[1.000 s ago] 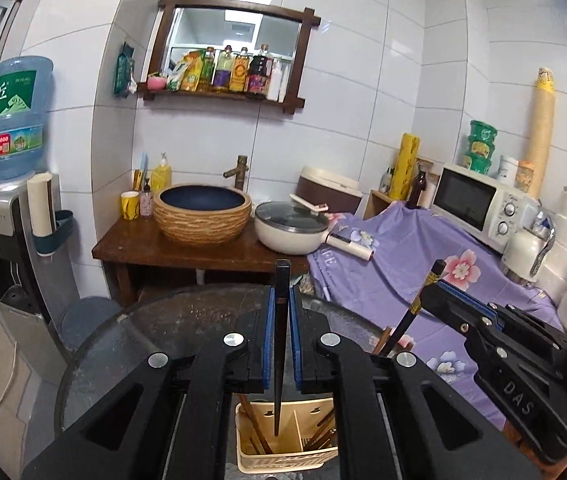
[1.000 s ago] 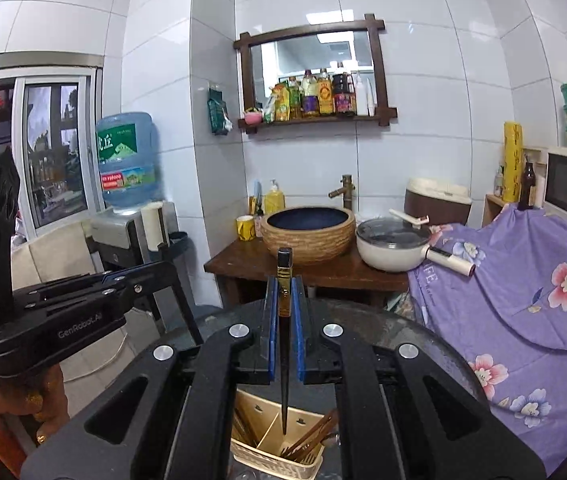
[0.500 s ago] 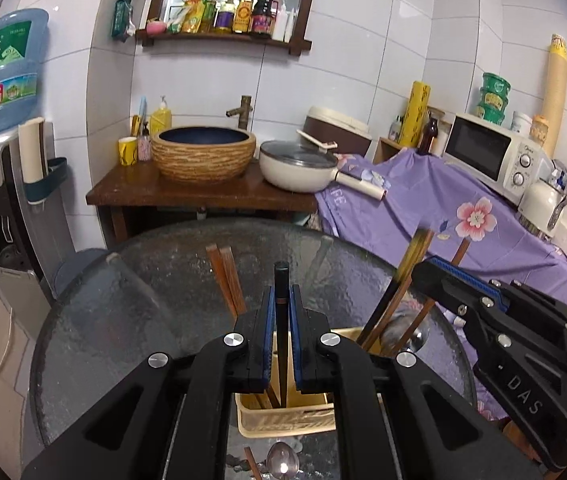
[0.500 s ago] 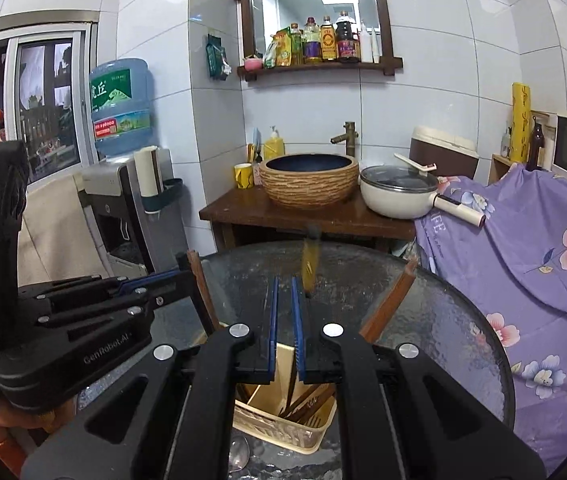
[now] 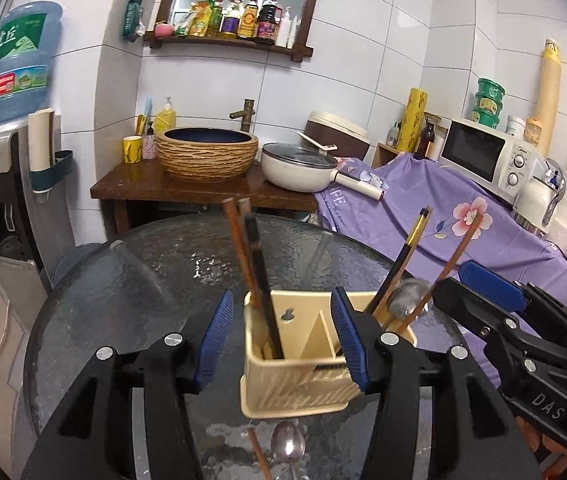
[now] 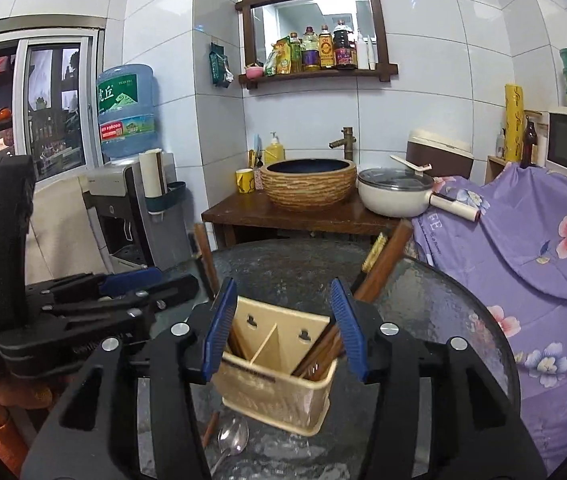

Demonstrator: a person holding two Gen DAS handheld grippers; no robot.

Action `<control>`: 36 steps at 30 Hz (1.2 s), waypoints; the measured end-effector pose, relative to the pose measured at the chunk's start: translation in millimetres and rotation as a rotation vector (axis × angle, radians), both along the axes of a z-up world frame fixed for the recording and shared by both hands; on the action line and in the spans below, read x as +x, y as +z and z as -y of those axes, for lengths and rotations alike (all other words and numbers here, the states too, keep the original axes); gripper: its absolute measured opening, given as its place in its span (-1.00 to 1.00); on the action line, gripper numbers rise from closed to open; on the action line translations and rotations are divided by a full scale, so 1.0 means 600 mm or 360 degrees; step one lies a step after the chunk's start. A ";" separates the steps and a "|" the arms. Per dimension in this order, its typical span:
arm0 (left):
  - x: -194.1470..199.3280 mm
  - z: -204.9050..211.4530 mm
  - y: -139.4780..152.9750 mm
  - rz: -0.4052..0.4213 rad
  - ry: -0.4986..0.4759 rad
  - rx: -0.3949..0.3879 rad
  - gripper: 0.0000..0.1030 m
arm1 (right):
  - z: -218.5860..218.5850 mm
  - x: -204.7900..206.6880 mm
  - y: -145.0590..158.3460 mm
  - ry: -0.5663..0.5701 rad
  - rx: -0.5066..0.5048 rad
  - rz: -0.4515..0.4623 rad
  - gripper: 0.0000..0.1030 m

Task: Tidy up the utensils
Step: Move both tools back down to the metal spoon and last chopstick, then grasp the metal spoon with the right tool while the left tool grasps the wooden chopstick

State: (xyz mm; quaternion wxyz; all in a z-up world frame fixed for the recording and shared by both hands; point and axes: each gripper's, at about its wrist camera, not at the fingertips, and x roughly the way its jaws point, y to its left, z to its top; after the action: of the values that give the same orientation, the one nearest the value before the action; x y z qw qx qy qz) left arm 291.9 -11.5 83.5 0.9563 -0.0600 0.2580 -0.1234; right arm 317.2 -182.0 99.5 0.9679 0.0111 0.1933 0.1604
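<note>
A cream two-compartment utensil holder stands on the round glass table; it also shows in the right wrist view. Brown and black chopsticks stand in its left compartment. A black chopstick, a brown one and a spoon lean in the right compartment. My left gripper is open and empty, just above the holder. My right gripper is open and empty, over the holder; it shows in the left wrist view. A spoon and a brown chopstick lie on the table before the holder.
Behind the table stand a wooden counter with a basin and a white pan. A purple floral cloth covers the right side, with a microwave. A water dispenser stands at left.
Both grippers have opened and let go of their black chopsticks, which now stand in the holder. Both grippers came down closer to the holder.
</note>
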 end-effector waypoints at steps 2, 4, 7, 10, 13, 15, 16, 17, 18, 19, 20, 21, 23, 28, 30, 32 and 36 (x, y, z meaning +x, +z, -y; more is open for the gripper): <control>-0.020 -0.006 -0.014 -0.0001 0.0023 0.0037 0.01 | -0.001 -0.017 -0.018 0.0013 0.0002 -0.0032 -0.04; -0.036 -0.014 -0.031 -0.0013 0.0049 0.0067 0.05 | -0.007 -0.033 -0.045 0.0008 -0.0022 -0.0081 -0.04; -0.050 -0.027 -0.070 -0.0084 0.0093 0.0130 0.05 | -0.016 -0.042 -0.087 0.0005 -0.0071 -0.0154 -0.04; -0.053 -0.049 -0.127 -0.0233 0.0158 0.0116 0.05 | -0.038 -0.034 -0.142 0.0031 -0.0125 -0.0304 -0.04; -0.058 -0.060 -0.169 -0.0322 0.0224 0.0131 0.05 | -0.063 -0.019 -0.196 0.0022 -0.0150 -0.0445 -0.04; -0.060 -0.066 -0.197 -0.0371 0.0281 0.0194 0.05 | -0.073 -0.009 -0.222 -0.0003 -0.0136 -0.0517 -0.04; -0.062 -0.070 -0.208 -0.0392 0.0304 0.0209 0.05 | -0.077 -0.005 -0.233 -0.0005 -0.0122 -0.0550 -0.04; -0.064 -0.074 -0.218 -0.0410 0.0322 0.0220 0.05 | -0.081 0.002 -0.243 -0.0012 -0.0097 -0.0591 -0.04; -0.066 -0.079 -0.224 -0.0421 0.0332 0.0224 0.05 | -0.086 0.008 -0.251 -0.0022 -0.0076 -0.0620 -0.04; -0.068 -0.081 -0.228 -0.0427 0.0341 0.0227 0.05 | -0.089 0.013 -0.258 -0.0035 -0.0061 -0.0642 -0.04; -0.071 -0.084 -0.230 -0.0428 0.0352 0.0232 0.05 | -0.095 0.019 -0.264 -0.0055 -0.0050 -0.0658 -0.04; -0.073 -0.087 -0.231 -0.0427 0.0360 0.0235 0.05 | -0.101 0.026 -0.270 -0.0078 -0.0038 -0.0674 -0.04; -0.073 -0.091 -0.232 -0.0427 0.0366 0.0225 0.05 | -0.112 0.041 -0.282 -0.0110 -0.0014 -0.0717 -0.04; -0.078 -0.097 -0.231 -0.0418 0.0376 0.0236 0.09 | -0.137 0.071 -0.305 -0.0164 -0.0004 -0.0801 -0.04; -0.083 -0.098 -0.234 -0.0424 0.0381 0.0238 0.10 | -0.144 0.078 -0.313 -0.0188 -0.0042 -0.0805 -0.04; -0.084 -0.101 -0.236 -0.0430 0.0389 0.0234 0.10 | -0.149 0.079 -0.314 -0.0213 -0.0085 -0.0778 -0.05; -0.083 -0.103 -0.235 -0.0434 0.0396 0.0219 0.10 | -0.160 0.077 -0.318 -0.0205 -0.0165 -0.0755 -0.25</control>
State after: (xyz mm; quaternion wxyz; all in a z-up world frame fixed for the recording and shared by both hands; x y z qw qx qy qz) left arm 242.2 50.4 -57.7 0.9222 -0.0421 0.3836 0.0228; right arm 363.4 -86.2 -91.1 0.9030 0.0110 0.4219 0.0812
